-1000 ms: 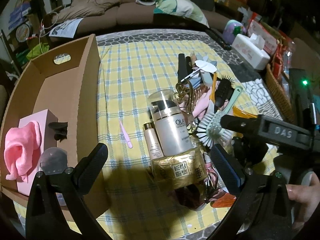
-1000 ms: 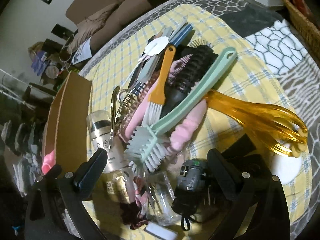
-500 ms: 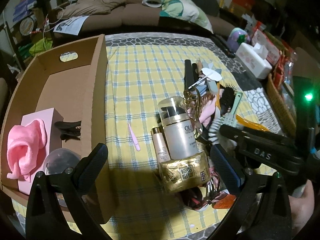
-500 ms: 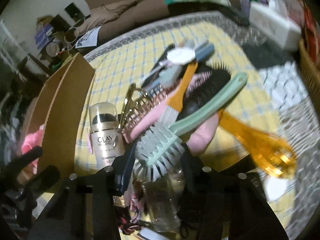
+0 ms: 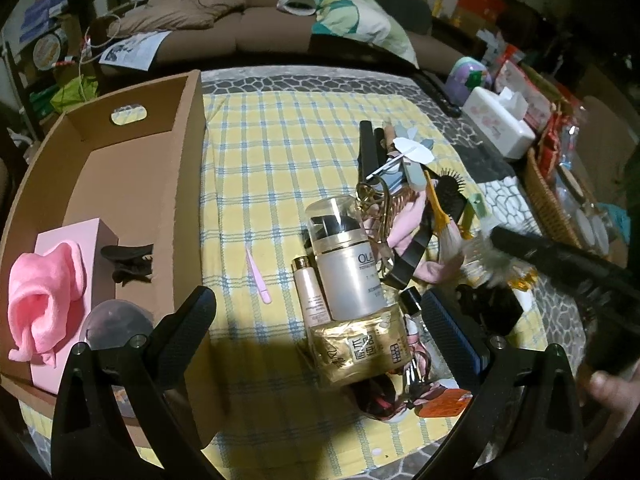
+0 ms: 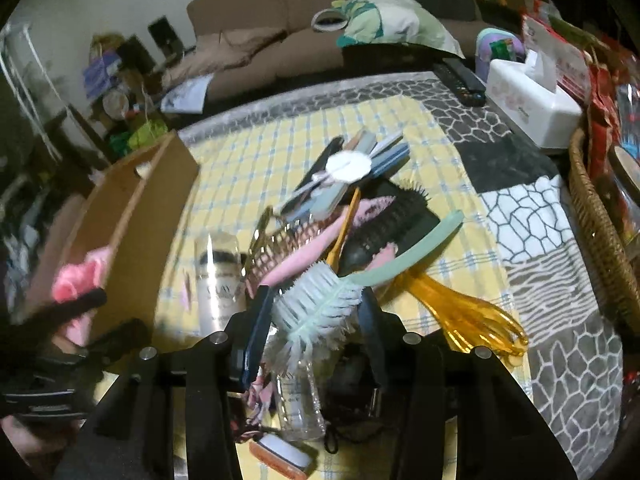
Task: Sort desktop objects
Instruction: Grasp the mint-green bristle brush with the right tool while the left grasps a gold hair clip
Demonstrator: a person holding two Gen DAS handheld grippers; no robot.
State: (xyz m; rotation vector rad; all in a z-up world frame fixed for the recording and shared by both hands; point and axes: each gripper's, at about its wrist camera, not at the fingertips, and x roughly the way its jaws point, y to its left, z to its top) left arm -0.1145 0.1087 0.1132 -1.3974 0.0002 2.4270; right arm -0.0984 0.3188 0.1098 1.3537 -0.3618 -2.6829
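- The right gripper (image 6: 318, 312) has just closed its fingers on the white bristle head of the mint-green brush (image 6: 320, 308); the brush handle runs far and right over the pile, and its bristles are blurred
- The left gripper (image 5: 316, 320) holds nothing, its fingers spread wide above the gold packet (image 5: 360, 350) at the near end of the pile
- The white pump bottle (image 5: 348, 264) lies on the yellow checked cloth (image 5: 272, 168) of the tabletop, with a slim pink tube (image 5: 310, 292) touching its left side; the bottle's label is cut off by the clutter on its right
- A pink tweezer (image 5: 258, 278) lies alone on the cloth between the bottle and the cardboard box (image 5: 176, 184)
- In the box, at the left, a pink cloth (image 5: 44, 300) rests on a pink carton (image 5: 94, 232); a dark hair clip (image 5: 128, 264) sits beside it, and a round dark lid near it is half hidden by the left finger
- An amber massager (image 6: 460, 312) lies right of the brush, its handle end under the pile
- The clear bottle (image 6: 298, 400) and dark items under the right gripper are too shadowed to make out
- In the left view the right gripper shows only as a blurred black bar at the right edge
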